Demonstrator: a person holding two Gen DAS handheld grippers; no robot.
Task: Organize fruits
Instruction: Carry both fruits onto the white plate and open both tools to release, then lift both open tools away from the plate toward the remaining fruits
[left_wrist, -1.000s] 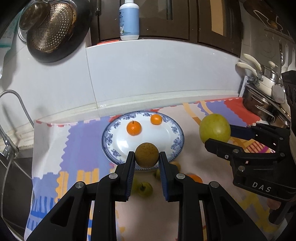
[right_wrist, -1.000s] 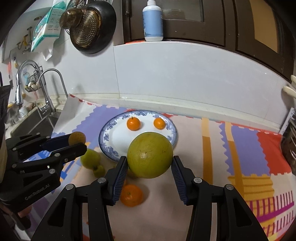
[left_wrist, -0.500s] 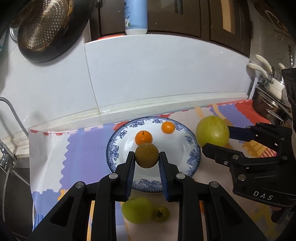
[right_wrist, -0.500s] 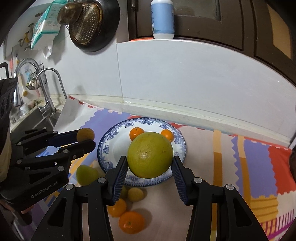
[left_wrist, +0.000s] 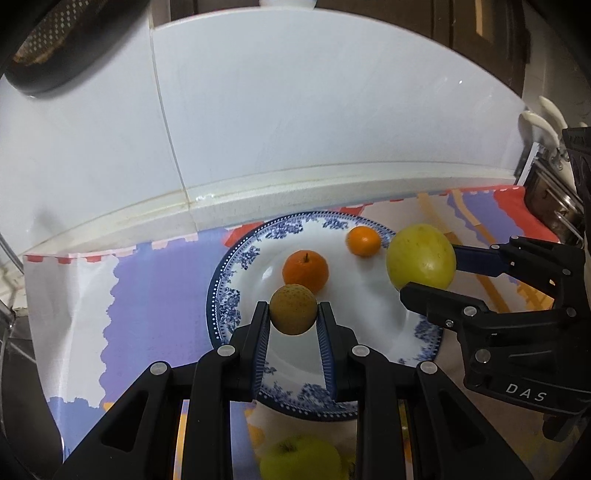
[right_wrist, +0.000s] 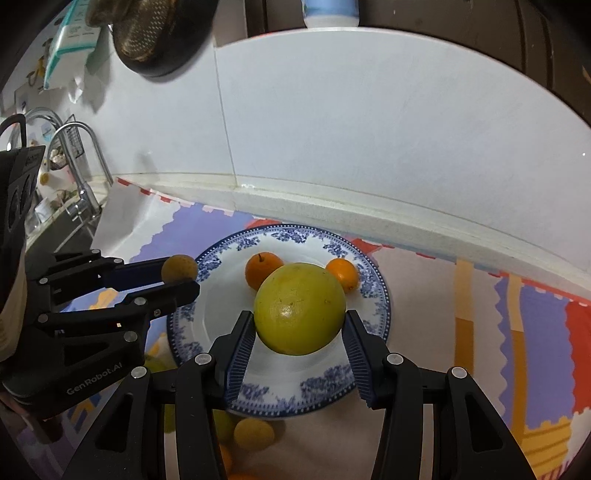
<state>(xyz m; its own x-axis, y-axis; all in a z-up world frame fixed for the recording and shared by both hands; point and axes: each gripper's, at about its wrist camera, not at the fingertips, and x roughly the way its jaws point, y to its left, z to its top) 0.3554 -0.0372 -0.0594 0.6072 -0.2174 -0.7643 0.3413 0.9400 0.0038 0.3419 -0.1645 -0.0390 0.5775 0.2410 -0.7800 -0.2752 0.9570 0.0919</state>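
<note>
My left gripper (left_wrist: 293, 317) is shut on a small brownish-yellow round fruit (left_wrist: 293, 309), held above the near left part of a blue-patterned white plate (left_wrist: 221, 295). Two oranges (left_wrist: 306, 270) (left_wrist: 363, 240) lie on the plate's far side. My right gripper (right_wrist: 300, 334) is shut on a large yellow-green fruit (right_wrist: 300, 308) and hangs over the same plate (right_wrist: 373, 314). In the left wrist view that big fruit (left_wrist: 421, 256) shows at the plate's right rim. The right wrist view shows the left gripper (right_wrist: 177, 277) at the plate's left edge with its small fruit (right_wrist: 180, 268).
A colourful patterned cloth (left_wrist: 147, 295) covers the counter under the plate. A green apple (left_wrist: 299, 459) and more small fruits (right_wrist: 255, 434) lie on it in front of the plate. A white tiled wall (left_wrist: 295, 110) rises close behind. A tap (right_wrist: 79, 162) and sink are at the left.
Both grippers have moved forward and lower, from in front of the plate to over it, each keeping its fruit. The loose fruits on the cloth have slid to the bottom of both views.
</note>
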